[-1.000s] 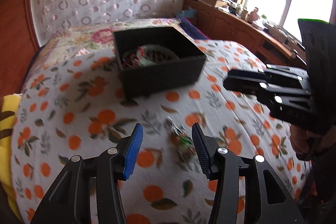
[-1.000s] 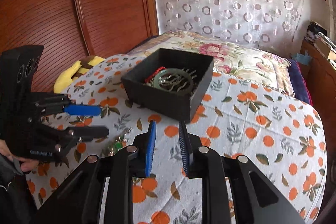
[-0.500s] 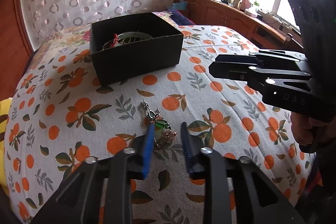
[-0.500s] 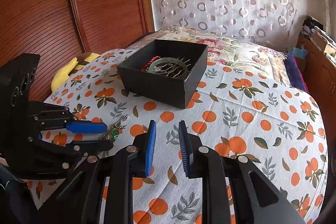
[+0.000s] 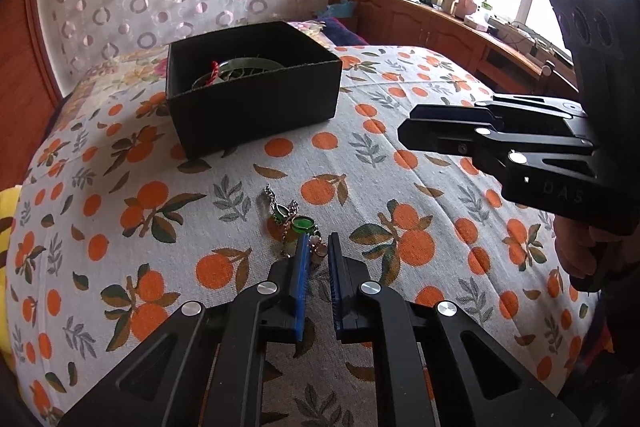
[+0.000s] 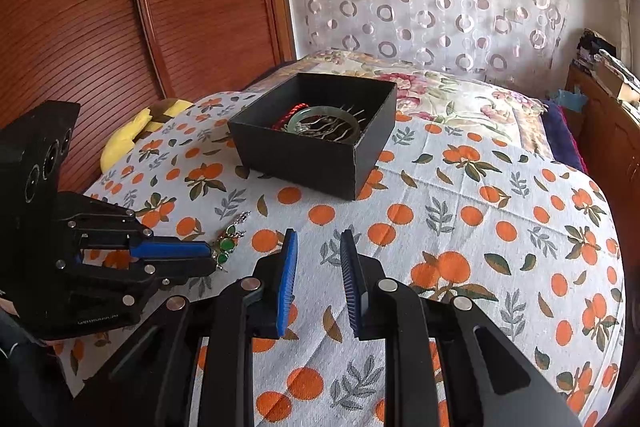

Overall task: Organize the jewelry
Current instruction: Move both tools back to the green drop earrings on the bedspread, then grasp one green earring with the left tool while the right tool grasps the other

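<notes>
The left gripper (image 5: 318,247) had its jaws drawn narrow around the near end of the green-stoned pendant (image 5: 296,223), which lay on the bedspread (image 5: 400,187), its chain running away toward the black box (image 5: 256,107). The right gripper (image 6: 318,247) hovered beside it, jaws moderately apart, holding nothing and farther off.

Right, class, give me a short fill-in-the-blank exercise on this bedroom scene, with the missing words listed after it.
1. The left gripper has its fingers closed on a brooch with ____ stones.
2. The box that holds the bangle is coloured ____.
3. The bedspread is printed with ____ and leaves.
4. The right gripper holds ____.

Missing words: green; black; oranges; nothing
</notes>
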The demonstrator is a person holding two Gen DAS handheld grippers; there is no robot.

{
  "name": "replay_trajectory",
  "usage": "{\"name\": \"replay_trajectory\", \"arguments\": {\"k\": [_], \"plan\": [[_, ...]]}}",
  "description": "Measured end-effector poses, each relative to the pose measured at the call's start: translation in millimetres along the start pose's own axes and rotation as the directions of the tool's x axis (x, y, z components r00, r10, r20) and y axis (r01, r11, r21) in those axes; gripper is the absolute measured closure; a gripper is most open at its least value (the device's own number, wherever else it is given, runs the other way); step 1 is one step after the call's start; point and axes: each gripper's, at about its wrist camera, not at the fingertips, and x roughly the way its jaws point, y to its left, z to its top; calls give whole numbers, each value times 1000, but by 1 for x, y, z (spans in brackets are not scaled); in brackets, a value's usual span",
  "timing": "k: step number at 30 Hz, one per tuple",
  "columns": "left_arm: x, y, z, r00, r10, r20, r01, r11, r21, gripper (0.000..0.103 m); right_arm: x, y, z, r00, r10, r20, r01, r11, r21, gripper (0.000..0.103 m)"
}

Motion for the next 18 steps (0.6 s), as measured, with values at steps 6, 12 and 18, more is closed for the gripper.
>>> {"name": "replay_trajectory", "arguments": {"k": [6,12,18], "plan": [[5,-2,3,1000,3,-8,-3,1000,10,96,-1,0,-4,1000,1,-6,-1,1000,3,79],[-4,8,3,1000,-23,13,23,1000,-21,96,4,1,-5,1000,3,-19,-3,1000,0,79],[-30,20,7,997,-27,71,31,998,-50,96,13,11,-2,999,24,-31,-24,1000,-13,79]]}}
